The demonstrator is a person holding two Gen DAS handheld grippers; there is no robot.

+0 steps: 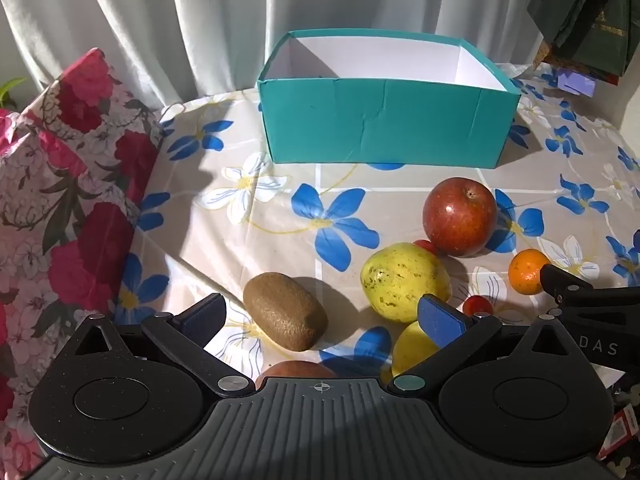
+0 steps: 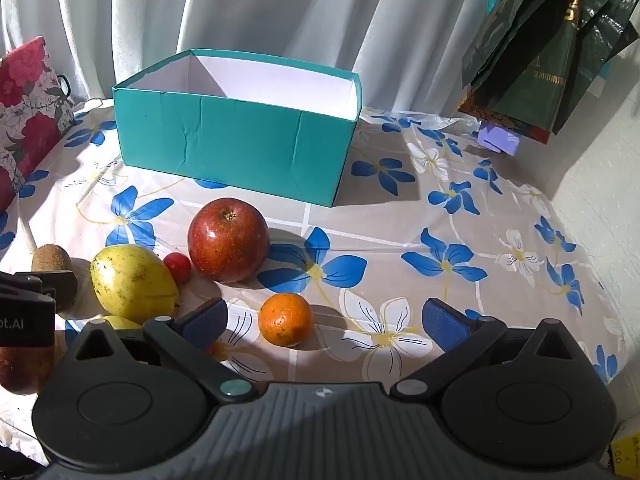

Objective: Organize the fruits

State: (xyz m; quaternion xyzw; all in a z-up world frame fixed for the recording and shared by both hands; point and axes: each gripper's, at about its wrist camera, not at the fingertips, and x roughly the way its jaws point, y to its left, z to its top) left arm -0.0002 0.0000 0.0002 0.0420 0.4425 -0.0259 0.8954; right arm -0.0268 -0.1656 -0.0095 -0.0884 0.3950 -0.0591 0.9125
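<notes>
An open teal box point(image 1: 384, 124) stands at the back of the flowered table; in the right wrist view the box point(image 2: 236, 140) is empty as far as I see. In front lie a brown kiwi point(image 1: 284, 310), a yellow-green guava point(image 1: 404, 280), a red apple point(image 1: 460, 216), a small orange point(image 1: 528, 270) and small red cherry tomatoes point(image 1: 476, 304). My left gripper point(image 1: 320, 320) is open, the kiwi between its fingers. My right gripper point(image 2: 324, 320) is open around the orange point(image 2: 285, 319). The apple point(image 2: 228, 240) and guava point(image 2: 132, 282) lie left of it.
A second yellow fruit point(image 1: 412, 348) and a reddish fruit point(image 1: 296, 372) lie partly hidden under my left gripper. A floral cushion point(image 1: 68, 184) bounds the table's left side. Dark bags point(image 2: 548, 52) hang at the back right. A wall point(image 2: 604, 200) stands to the right.
</notes>
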